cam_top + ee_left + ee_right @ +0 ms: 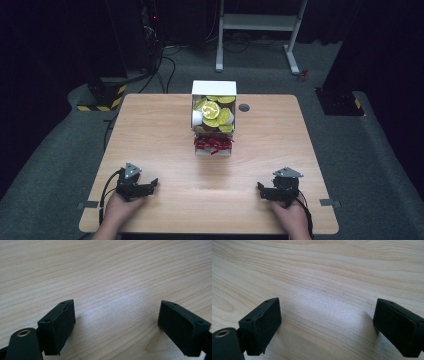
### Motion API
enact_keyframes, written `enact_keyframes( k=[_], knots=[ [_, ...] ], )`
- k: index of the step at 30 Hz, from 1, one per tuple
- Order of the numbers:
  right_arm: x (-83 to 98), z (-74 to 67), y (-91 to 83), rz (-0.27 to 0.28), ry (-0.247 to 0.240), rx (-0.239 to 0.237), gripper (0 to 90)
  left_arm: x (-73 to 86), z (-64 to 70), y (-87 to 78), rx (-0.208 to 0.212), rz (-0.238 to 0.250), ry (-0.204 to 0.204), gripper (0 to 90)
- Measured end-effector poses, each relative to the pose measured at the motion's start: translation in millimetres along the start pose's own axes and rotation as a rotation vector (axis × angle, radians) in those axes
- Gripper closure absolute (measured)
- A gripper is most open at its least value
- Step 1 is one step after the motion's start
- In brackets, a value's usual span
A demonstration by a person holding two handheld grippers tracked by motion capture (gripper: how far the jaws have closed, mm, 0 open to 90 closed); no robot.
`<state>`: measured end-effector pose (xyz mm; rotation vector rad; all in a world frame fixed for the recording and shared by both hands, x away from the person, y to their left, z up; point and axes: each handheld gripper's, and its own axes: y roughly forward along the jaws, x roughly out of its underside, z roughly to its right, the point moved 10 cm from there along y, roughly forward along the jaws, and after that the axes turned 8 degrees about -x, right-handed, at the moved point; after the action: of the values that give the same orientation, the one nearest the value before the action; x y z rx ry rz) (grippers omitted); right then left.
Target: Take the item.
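Observation:
My left gripper (153, 184) rests on the wooden table (165, 130) near its front left, held by a hand. In the left gripper view its gripper (117, 310) stands open, with bare wood between the jaws. My right gripper (260, 187) sits near the front right, also in a hand. The right gripper view has its gripper (328, 308) open too, nothing between the jaws. A white box (214, 89) at the table's far middle holds yellow-lidded white cups (214, 114) and red pieces (213, 143) in its front part.
A small dark round grommet (244, 107) lies right of the box. A white metal frame (260, 22) stands on the grey floor behind the table. Black stands with yellow-black striped bases (102, 97) are at the far left and right.

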<state>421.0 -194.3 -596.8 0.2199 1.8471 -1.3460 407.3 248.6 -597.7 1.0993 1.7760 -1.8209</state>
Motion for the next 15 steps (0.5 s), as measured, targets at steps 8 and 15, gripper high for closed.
enact_keyframes(
  k=[8,15],
  knots=[
    [0.2,-0.2,-0.2,0.0,0.001,-0.001,8.0,-0.2,-0.3,0.1,0.0,0.001,0.004,15.0],
    [0.2,-0.2,-0.2,0.0,0.001,-0.001,8.0,0.3,-0.5,-0.7,-0.005,-0.001,0.007,15.5]
  ],
)
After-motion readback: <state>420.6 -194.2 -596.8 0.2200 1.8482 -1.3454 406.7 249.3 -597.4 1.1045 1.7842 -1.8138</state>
